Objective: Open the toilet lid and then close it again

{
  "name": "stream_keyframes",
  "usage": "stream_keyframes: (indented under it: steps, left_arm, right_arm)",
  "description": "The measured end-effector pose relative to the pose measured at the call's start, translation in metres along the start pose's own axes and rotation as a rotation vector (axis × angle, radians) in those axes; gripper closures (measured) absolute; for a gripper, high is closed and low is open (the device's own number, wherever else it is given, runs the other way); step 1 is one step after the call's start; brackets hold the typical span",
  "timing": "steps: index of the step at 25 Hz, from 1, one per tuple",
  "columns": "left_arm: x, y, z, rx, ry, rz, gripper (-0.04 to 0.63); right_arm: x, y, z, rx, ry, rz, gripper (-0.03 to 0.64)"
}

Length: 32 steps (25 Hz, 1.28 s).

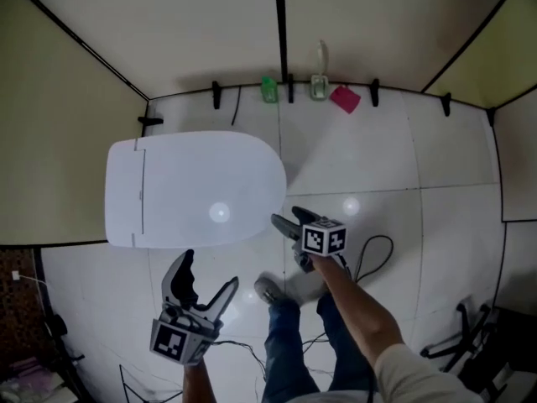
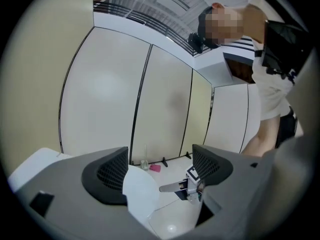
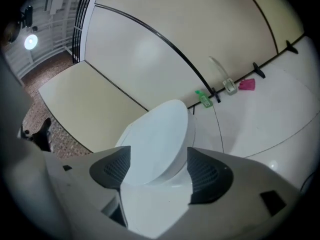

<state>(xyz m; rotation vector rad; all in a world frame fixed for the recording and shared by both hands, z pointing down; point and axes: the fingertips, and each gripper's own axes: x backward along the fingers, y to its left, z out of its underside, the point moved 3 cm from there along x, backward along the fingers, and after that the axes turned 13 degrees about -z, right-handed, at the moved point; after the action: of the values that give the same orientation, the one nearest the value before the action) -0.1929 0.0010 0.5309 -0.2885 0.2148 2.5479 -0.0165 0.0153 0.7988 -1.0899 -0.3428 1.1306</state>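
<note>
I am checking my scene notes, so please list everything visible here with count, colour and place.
white oval toilet lid: one, white, closed, left of centre
small green item: one, green, at the far wall
pale upright brush-like item: one, whitish, beside it
flat pink item: one, pink, right of those
black wall brackets: several, black, along the wall base
black cable: one, black, on the white tiled floor
left gripper: one, grey, jaws apart, empty
right gripper: one, grey, jaws apart, empty, by the lid's front
person's legs: two, blue trousers, bottom centre

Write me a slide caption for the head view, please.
Closed white toilet lid seen from above; open right gripper beside its rounded front, open left gripper lower left.
</note>
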Motion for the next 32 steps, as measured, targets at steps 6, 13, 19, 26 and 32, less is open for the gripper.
stream_keyframes:
  steps: [6,13,19,26,32]
  left_arm:
    - [-0.011,0.006,0.051,0.054,0.045,-0.03,0.195]
    - [-0.008,0.02,0.076,0.061,0.1,-0.069,0.195]
    - [-0.013,0.02,0.089,0.033,0.116,-0.072,0.195]
    - [-0.012,0.022,0.144,-0.552,0.329,-0.119,0.193]
    - [-0.063,0.015,0.189,-0.968,0.35,-0.223,0.192]
  right_arm:
    - [-0.041,-0.039,0.012,-0.112,-0.04,0.001,0.253]
    - [-0.051,-0.034,0.005,-0.139,-0.11,-0.002,0.253]
    - [-0.042,-0.034,-0.004,-0.28,-0.165,0.029,0.26]
    - [-0.005,0.007,-0.035,-0.285,-0.188,-0.017,0.436]
    - [0.011,0.066,-0.07,-0.213,-0.169,-0.071,0.448]
